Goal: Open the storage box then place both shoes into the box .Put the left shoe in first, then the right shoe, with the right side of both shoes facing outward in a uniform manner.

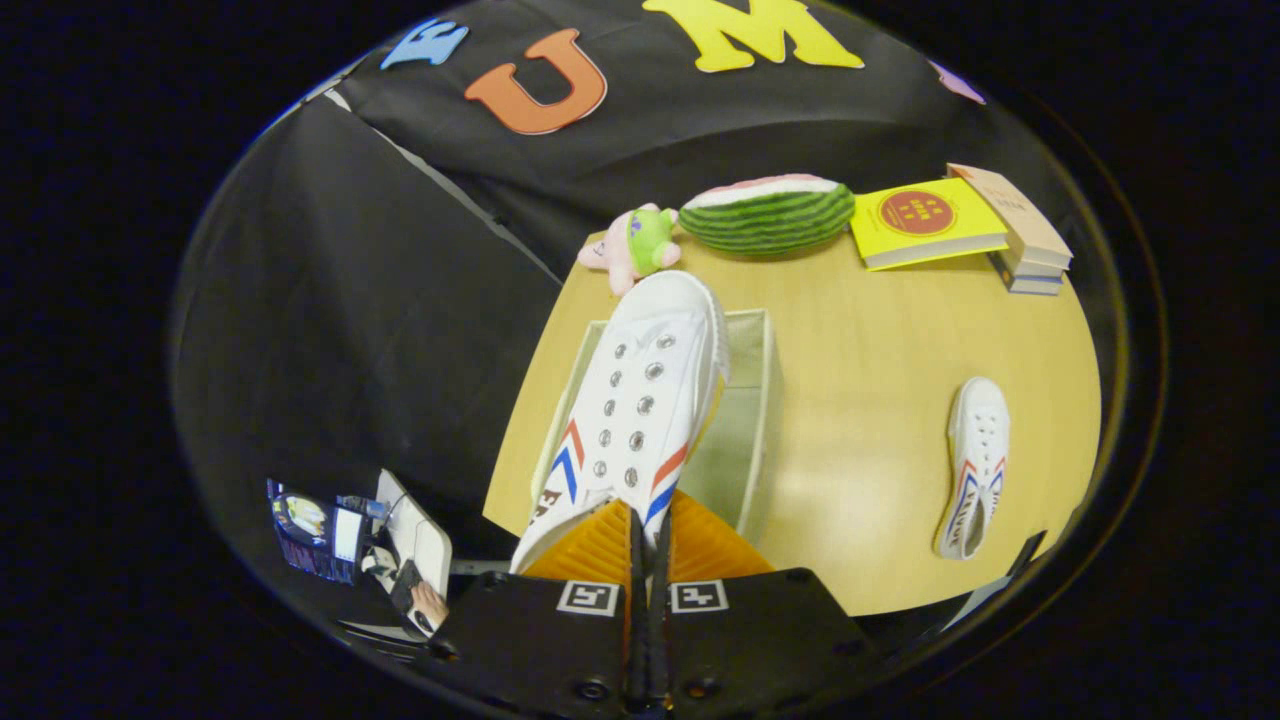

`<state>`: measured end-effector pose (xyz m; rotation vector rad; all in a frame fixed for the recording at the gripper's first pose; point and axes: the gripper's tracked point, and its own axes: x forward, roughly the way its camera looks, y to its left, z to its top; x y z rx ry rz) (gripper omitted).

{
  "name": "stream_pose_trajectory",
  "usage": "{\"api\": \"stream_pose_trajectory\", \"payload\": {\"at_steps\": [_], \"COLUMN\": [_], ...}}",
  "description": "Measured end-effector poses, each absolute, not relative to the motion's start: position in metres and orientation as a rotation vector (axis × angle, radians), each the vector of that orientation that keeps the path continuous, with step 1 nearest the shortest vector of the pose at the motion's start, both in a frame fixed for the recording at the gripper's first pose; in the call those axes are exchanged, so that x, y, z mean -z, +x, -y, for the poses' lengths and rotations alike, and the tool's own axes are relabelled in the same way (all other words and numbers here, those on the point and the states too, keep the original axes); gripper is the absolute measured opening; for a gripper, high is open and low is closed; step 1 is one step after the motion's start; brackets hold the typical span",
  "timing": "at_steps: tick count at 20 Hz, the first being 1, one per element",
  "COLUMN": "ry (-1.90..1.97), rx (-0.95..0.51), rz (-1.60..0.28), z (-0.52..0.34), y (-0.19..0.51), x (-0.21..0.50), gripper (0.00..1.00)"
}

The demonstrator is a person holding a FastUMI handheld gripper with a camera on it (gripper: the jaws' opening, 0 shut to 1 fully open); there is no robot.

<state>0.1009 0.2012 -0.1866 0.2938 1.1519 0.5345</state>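
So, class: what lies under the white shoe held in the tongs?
The open storage box on the table sits beneath the held shoe; the tongs grip its heel. The shoe covers much of the box's inside.

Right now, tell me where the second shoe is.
The second shoe lies flat on the table, apart from the open storage box, nearer than the books.

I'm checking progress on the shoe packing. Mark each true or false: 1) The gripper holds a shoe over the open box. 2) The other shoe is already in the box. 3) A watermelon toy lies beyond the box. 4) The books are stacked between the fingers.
1) True: the gripper is shut on the held shoe, above the open storage box.
2) False: the other shoe lies on the table.
3) True: watermelon toy.
4) False: the books sit at the table's far corner.
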Motion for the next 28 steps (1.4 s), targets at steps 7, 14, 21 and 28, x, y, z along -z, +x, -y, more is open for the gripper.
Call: {"api": "stream_pose_trajectory", "payload": {"at_steps": [7,14,21,28], "ry": [0.233,0.129,0.124,0.010], "rx": [-0.451,-0.456,-0.515,-0.471], "rz": [-1.164,-1.136,-1.167,-1.088], "z": [-0.253,-0.271,-0.278,-0.212], "y": [0.115,0.120,0.113,0.108], "x": [0.260,0.300,0.297,0.244], "gripper": [0.06,0.06,0.59,1.00]}}
